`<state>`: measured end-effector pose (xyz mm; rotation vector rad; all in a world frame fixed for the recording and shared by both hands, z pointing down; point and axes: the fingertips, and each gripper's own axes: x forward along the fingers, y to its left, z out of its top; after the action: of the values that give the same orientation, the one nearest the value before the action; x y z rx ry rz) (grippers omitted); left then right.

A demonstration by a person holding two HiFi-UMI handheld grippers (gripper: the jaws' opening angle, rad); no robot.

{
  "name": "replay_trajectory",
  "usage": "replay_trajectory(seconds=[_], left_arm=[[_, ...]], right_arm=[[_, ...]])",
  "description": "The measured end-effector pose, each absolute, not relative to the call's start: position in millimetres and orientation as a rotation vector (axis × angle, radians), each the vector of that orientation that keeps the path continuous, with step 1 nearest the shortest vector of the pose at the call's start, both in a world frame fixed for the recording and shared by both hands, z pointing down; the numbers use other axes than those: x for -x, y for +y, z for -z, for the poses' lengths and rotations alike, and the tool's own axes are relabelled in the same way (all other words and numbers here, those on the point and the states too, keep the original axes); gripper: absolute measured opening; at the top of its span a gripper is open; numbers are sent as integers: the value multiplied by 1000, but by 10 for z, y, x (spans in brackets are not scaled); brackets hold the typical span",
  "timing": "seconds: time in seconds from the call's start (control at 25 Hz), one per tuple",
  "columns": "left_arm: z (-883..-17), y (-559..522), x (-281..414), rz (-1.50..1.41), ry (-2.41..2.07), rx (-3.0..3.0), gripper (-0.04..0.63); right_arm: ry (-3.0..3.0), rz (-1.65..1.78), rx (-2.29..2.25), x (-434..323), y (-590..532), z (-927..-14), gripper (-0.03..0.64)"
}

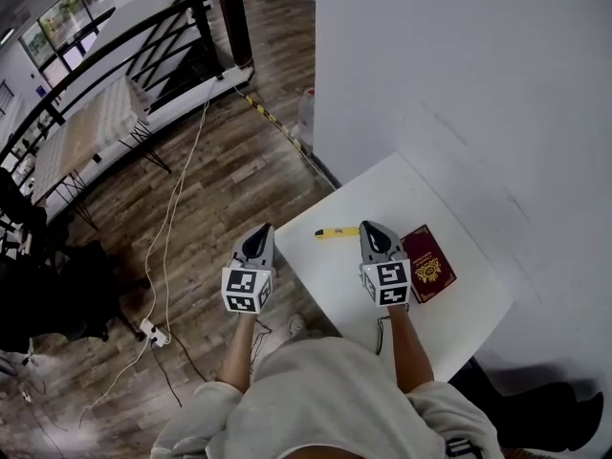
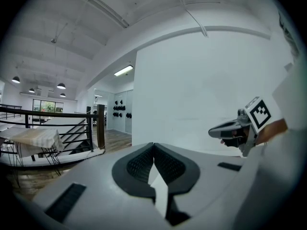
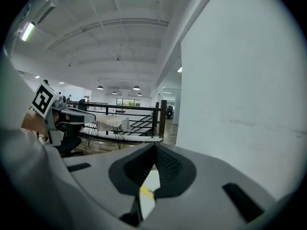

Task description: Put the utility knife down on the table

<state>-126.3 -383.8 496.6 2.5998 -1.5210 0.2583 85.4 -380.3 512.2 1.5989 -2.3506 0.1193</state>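
Note:
The yellow utility knife (image 1: 337, 232) lies flat on the white table (image 1: 344, 275), near its far left edge. Nothing holds it. My right gripper (image 1: 367, 226) hovers over the table just right of the knife, jaws shut and empty. In the right gripper view its jaws (image 3: 155, 146) meet at the tip, and a sliver of the yellow knife (image 3: 146, 191) shows below through the gap. My left gripper (image 1: 263, 229) hangs off the table's left edge, over the floor. Its jaws (image 2: 153, 145) are shut with nothing in them.
A dark red booklet (image 1: 428, 263) lies on the table right of the right gripper. A white wall (image 1: 459, 84) stands behind the table. White cables and a power strip (image 1: 153, 331) lie on the wooden floor at left. A black railing (image 1: 124, 46) and a cloth-covered table (image 1: 91, 122) stand farther off.

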Motion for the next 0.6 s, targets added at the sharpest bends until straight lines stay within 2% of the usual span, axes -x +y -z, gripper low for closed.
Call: replay_trajectory(seconds=[0.6], left_arm=[[-4940, -3943, 1314, -242, -1536, -2603, 8]], right_arm=[[-2324, -119, -1622, -878, -3846, -5177, -3]])
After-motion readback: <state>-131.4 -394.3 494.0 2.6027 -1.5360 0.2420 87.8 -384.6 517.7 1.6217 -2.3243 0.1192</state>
